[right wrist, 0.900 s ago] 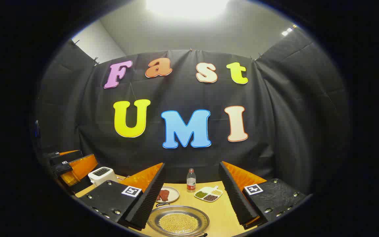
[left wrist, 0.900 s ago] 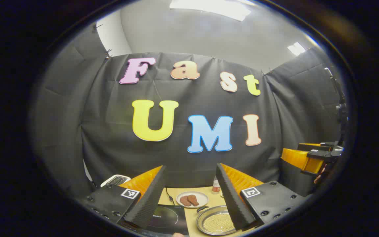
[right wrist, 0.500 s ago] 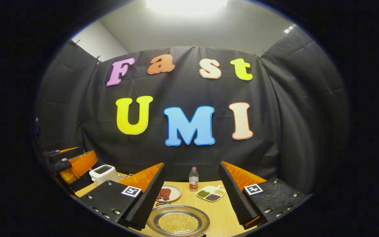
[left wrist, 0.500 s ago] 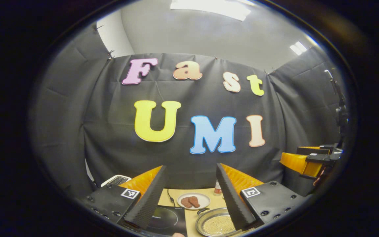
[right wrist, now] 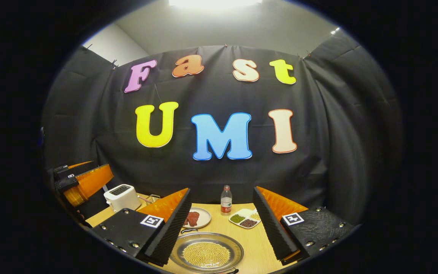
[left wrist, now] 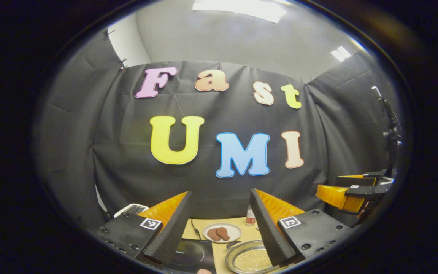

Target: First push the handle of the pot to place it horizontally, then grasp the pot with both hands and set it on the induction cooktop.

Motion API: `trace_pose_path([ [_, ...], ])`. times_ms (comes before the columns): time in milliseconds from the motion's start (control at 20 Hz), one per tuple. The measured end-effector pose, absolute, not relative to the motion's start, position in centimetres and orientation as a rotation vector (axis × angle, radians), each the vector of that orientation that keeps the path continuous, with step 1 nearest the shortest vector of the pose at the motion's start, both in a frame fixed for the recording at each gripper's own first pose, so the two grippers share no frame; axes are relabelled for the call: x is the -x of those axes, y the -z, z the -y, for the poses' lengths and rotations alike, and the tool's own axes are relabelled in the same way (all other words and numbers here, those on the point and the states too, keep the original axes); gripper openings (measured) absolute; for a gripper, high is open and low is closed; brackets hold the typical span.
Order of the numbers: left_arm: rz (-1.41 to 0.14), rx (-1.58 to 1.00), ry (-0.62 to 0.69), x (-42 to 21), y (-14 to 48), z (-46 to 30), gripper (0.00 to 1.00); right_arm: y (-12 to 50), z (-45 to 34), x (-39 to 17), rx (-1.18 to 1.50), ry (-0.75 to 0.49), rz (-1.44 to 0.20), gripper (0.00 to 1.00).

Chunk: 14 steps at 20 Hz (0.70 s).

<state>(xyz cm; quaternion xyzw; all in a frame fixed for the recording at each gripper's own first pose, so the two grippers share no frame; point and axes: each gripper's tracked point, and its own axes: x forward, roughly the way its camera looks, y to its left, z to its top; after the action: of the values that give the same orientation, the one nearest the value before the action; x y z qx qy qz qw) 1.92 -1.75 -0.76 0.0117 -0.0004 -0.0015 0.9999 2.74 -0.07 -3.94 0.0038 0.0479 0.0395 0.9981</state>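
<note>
Both grippers hang above the near table edge with fingers spread wide and nothing between them: the right gripper (right wrist: pixel 221 224) sits over the pot (right wrist: pixel 206 252), the left gripper (left wrist: pixel 221 224) to its left, above the gap between pot and cooktop (left wrist: pixel 190 253).

Nearest lies the pot, a shallow steel pan on the wooden table (right wrist: pixel 255 243), filled with small yellow beads. One loop handle (right wrist: pixel 188 230) shows at its far rim, another at the near rim, so the handles run near-to-far, not yet left-to-right. The black cooktop lies flat just left of the pot.

Judging by looks, the pan is stiff, smooth and fairly slippery, and the loose beads add weight and would roll or spill if it tilts. The thin loops are the places to pinch, one per gripper, keeping it level.

Farther back stand a plate (right wrist: pixel 203 217) of meat, a divided dish (right wrist: pixel 246 219) of beans, a bottle (right wrist: pixel 226 200), and a toaster (right wrist: pixel 122 197) at far left.
</note>
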Motion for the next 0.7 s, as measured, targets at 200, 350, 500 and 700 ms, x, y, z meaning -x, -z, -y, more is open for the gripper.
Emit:
trace_pose_path([
  [200, -0.007, -0.030, 0.008, -1.9, 1.0, 1.9, 0.96, 7.0, -0.2, -2.7, -0.003, -0.095, -0.165, 0.92],
  [350, -0.012, -0.029, 0.004, -1.5, 1.2, 1.8, 0.97, 10.0, -0.5, -2.4, -0.007, -0.116, -0.241, 0.95],
  [500, -0.027, -0.028, 0.001, -1.2, 1.9, 1.6, 0.94, 13.1, -0.9, -1.8, -0.009, -0.145, -0.312, 0.88],
  [700, -0.037, -0.023, 0.002, -1.0, 2.4, 1.6, 0.96, 17.9, -1.0, -0.8, 0.008, -0.154, -0.423, 0.60],
])
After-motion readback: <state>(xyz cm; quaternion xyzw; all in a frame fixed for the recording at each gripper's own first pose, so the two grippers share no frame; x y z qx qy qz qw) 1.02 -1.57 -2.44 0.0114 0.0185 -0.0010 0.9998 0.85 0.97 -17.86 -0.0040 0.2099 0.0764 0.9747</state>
